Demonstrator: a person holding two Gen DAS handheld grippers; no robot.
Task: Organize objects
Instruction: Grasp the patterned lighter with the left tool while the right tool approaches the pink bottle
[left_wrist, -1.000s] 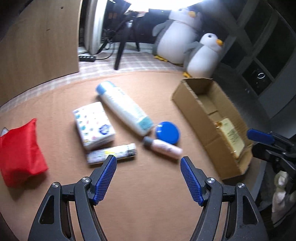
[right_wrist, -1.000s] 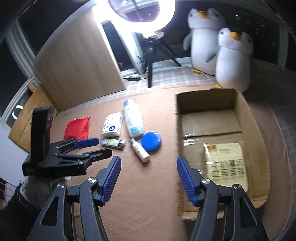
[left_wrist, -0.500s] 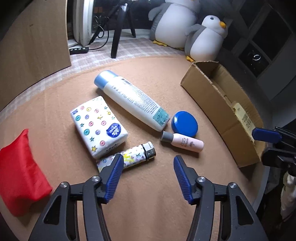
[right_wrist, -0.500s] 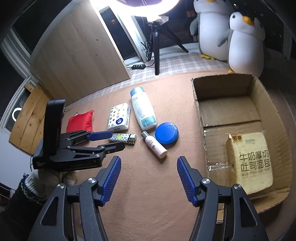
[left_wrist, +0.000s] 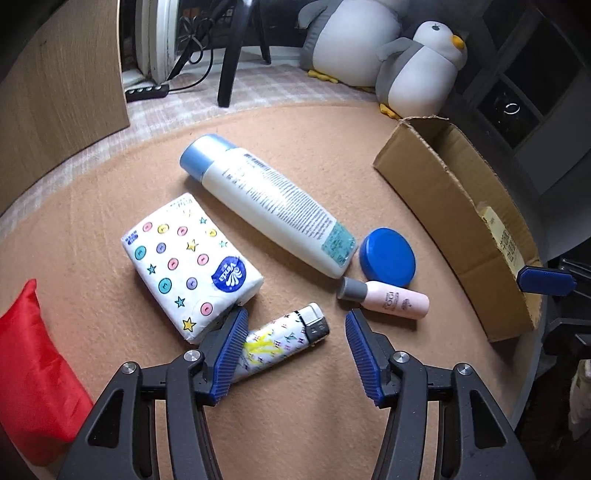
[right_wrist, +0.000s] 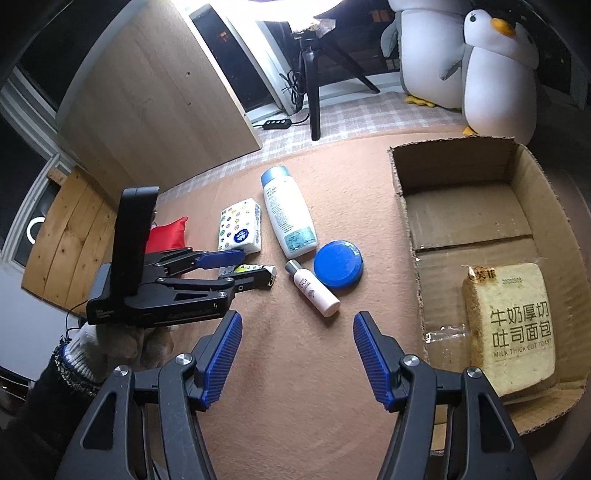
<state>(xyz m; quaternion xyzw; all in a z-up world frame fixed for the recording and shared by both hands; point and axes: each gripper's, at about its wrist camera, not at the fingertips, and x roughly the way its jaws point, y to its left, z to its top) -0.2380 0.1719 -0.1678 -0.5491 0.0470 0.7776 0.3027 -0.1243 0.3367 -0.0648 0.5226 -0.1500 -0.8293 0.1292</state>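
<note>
Six objects lie beside one box (right_wrist: 402, 206); left gripper (left_wrist: 293, 349) and right gripper (right_wrist: 297, 356) both gape empty.

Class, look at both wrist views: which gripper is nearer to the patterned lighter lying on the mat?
Left. The left gripper hangs over the lighter, jaws open astride it. The right gripper is open too, farther back, nearer the cardboard box.
</note>
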